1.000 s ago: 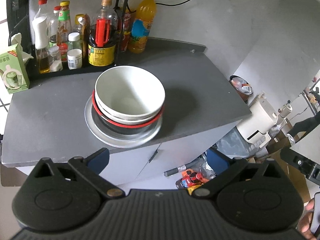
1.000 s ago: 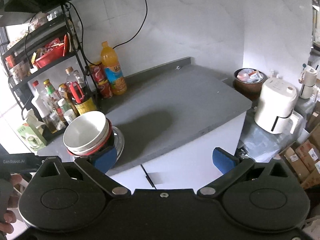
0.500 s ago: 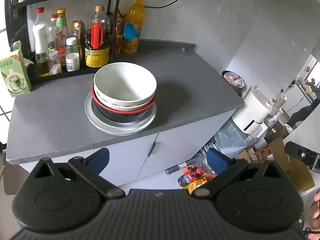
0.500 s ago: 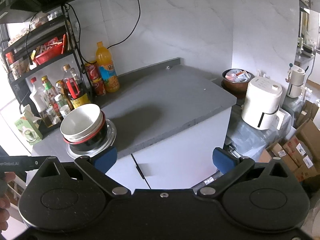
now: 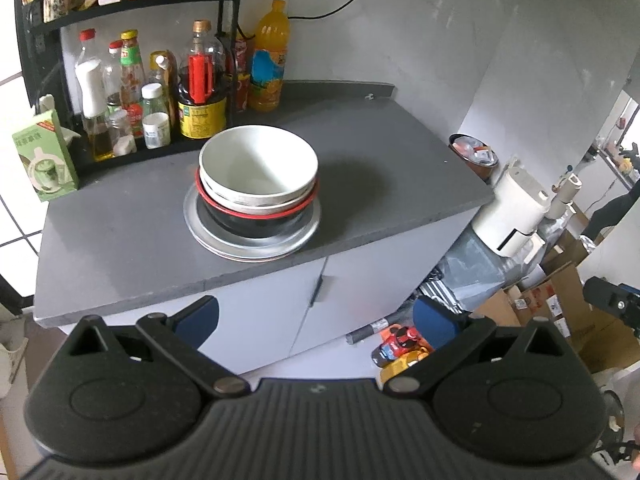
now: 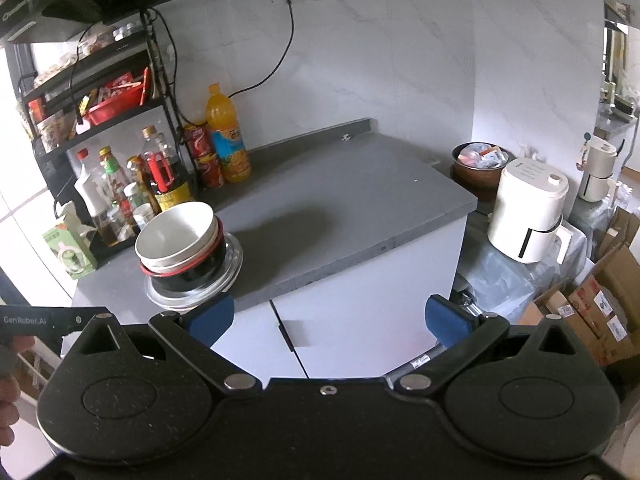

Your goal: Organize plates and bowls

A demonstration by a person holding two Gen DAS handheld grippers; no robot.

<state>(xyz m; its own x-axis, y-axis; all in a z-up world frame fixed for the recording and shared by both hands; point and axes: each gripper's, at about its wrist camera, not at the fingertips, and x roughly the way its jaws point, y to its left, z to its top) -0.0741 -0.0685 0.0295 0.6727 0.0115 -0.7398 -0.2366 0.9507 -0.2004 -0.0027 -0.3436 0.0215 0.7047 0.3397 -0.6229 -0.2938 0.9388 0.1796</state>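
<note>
Bowls: white bowl nested in black red-rimmed bowl on plates, near table front edge.
Hidden: plate count unclear.
Left gripper: spread, empty.
Right gripper: spread, empty.

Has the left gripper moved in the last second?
Yes. The left gripper has backed away from the bowl stack; the cabinet front now shows far more.

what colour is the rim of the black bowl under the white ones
Red; the black bowl has a red rim, clearest in the left wrist view.
</note>
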